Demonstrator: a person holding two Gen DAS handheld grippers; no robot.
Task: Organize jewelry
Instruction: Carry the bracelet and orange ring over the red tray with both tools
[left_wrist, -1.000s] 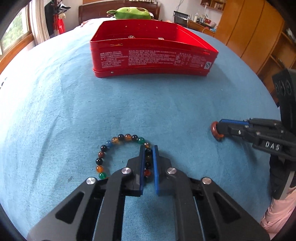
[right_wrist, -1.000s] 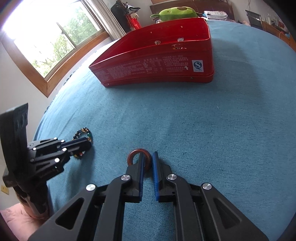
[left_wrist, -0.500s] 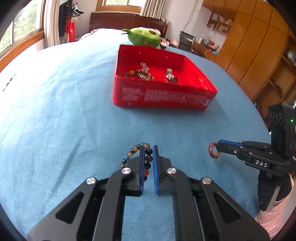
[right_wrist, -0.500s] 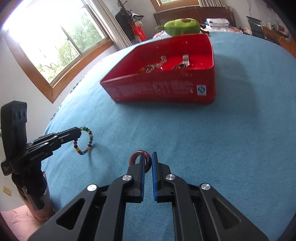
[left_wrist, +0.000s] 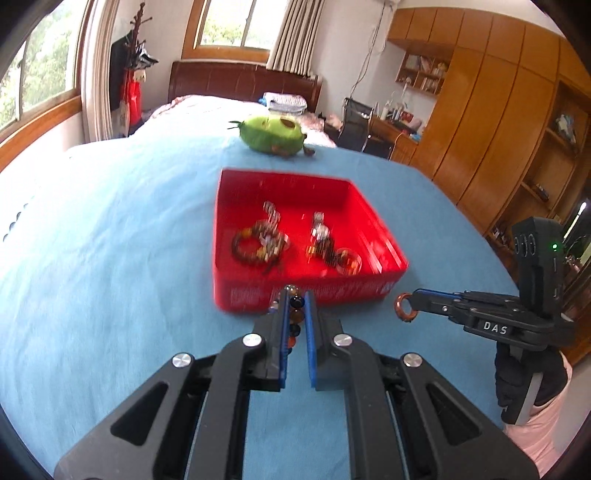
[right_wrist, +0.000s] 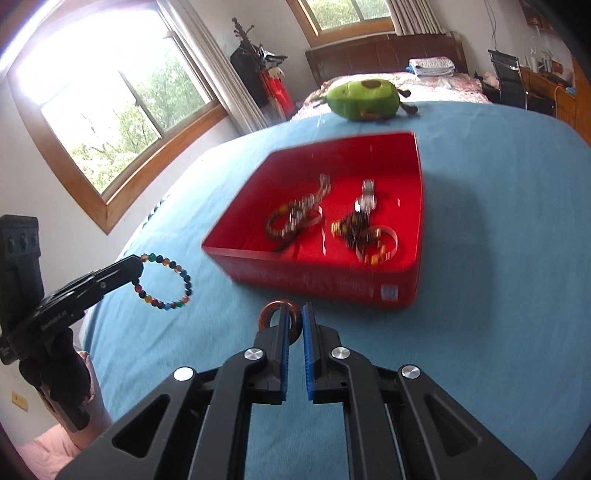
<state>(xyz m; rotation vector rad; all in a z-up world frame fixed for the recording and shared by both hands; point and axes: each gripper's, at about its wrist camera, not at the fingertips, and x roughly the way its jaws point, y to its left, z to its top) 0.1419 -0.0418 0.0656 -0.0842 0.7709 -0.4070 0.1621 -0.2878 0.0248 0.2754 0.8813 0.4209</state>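
Red tin box (left_wrist: 373, 236): set on the blue bed cover (left_wrist: 110, 258); several bracelets and a watch are already inside, too blurred to be counted.
Left claw (left_wrist: 295, 306): closed on one bracelet of many-coloured round beads (right_wrist: 166, 280), held in the air.
Right claw (right_wrist: 294, 321): closed on one brown ring (right_wrist: 277, 317), held up near the box.
Left to do: both pieces are to be put in.

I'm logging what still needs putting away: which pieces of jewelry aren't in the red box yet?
Two, both held in the air: the multicoloured bead bracelet in the left gripper and the brown ring in the right gripper. The rest lie inside the red box.
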